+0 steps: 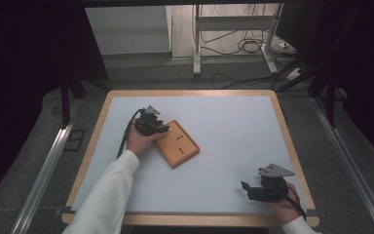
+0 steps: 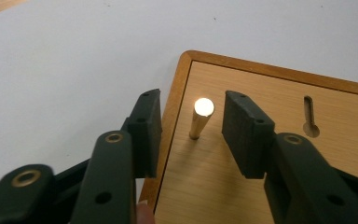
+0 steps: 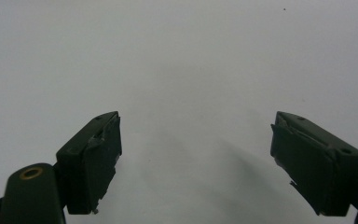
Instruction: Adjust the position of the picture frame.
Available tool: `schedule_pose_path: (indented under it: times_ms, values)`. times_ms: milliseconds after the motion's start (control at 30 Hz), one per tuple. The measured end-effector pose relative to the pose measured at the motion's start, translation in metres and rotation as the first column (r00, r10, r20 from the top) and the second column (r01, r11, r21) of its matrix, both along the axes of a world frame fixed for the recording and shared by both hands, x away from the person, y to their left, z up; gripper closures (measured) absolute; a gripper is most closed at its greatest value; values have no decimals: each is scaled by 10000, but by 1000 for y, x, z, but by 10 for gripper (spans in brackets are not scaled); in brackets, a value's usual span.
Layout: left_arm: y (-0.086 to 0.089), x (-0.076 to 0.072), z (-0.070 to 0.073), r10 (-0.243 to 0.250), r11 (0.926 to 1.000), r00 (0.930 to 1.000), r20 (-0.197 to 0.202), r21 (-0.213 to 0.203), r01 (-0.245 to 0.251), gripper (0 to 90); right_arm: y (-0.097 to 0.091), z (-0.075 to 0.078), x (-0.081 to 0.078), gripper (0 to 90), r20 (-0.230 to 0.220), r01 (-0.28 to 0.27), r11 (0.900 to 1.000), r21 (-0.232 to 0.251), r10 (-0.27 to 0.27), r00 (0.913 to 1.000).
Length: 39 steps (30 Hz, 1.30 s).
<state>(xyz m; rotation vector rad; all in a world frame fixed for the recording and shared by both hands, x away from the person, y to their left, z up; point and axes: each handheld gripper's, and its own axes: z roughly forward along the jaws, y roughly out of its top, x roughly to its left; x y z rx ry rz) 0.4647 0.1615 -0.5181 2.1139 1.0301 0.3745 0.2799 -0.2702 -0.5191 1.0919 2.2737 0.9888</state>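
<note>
A small wooden board lies tilted near the middle of the white mat. A short brass peg stands upright in the board, close to its corner edge. My left gripper is at the board's left corner. In the left gripper view its jaws stand either side of the peg, with a gap on both sides, so it is open. A keyhole slot is cut in the board to the right of the peg. My right gripper rests near the mat's front right, its jaws wide open over bare mat.
The white mat covers a table with a wooden rim. Beyond the far edge are a metal stand's legs and loose cables on the floor. Dark curtains hang at both sides.
</note>
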Motion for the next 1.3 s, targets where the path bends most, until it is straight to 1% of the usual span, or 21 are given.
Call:
schedule_pose_path:
  times_ms: [100,133,200,300,333,367,433,467,633,700,767,900,933,1033,1100,1167,1300]
  values:
    - [-1,1,-3,-87,9999,10000,-10,62,87,620,0,-1,1,167,-28,38,10000,-11,-38,10000]
    - [-2,0,-3,-72,10000,10000,66,59,71,642,0,-1,1,167,-37,42,10000,-17,-42,10000]
    - [-2,0,-4,-64,10000,9999,98,-18,64,691,0,-1,1,167,-34,42,10000,-24,-42,10000]
    - [-3,-1,-4,-57,10000,9998,187,10,57,777,0,-1,1,167,-52,28,10000,-55,-29,10000]
    - [-3,-1,-5,-15,10000,9997,247,22,15,820,0,-1,1,166,-61,32,10000,-55,-32,10000]
    - [-3,-1,-5,-14,10000,9997,237,-17,14,832,0,-1,1,167,-59,44,10000,-49,-44,10000]
    - [-2,-1,-5,-6,10000,9998,220,-84,8,837,0,-1,1,167,-63,44,10000,-63,-45,10000]
    - [-2,-1,-5,70,9997,9998,174,-255,-66,837,0,-2,1,167,-65,51,10000,-71,-52,10000]
    - [0,0,-5,88,9991,9999,133,-411,-83,840,0,-2,1,166,-69,67,9999,-91,-67,10000]
    - [1,-1,-4,76,9985,9999,128,-541,-69,839,0,-2,1,167,-88,72,9999,-99,-73,9999]
    - [0,-2,-2,65,9985,9998,198,-550,-54,839,0,-2,1,167,-82,87,9999,-100,-88,9999]
    - [0,-4,3,-36,9994,9997,261,-357,45,838,0,-2,1,167,-77,114,9999,-104,-115,9999]
    - [-1,-5,6,-142,9995,9994,309,-270,150,837,0,-2,1,167,-67,116,9999,-105,-117,9999]
    - [-3,-7,8,-217,9995,9993,305,-238,225,836,0,-2,1,167,-48,131,9999,-97,-132,9999]
    - [-7,-11,11,-375,9991,9991,222,-198,379,836,-1,-2,1,167,-47,134,9999,-100,-134,9999]
    - [-10,-16,15,-591,9981,9981,186,-186,594,836,-1,-2,1,167,-71,144,9998,-111,-145,9999]
    - [-16,-25,20,-831,9957,9965,114,-402,834,838,-1,-2,1,167,-48,157,9998,-105,-157,9999]
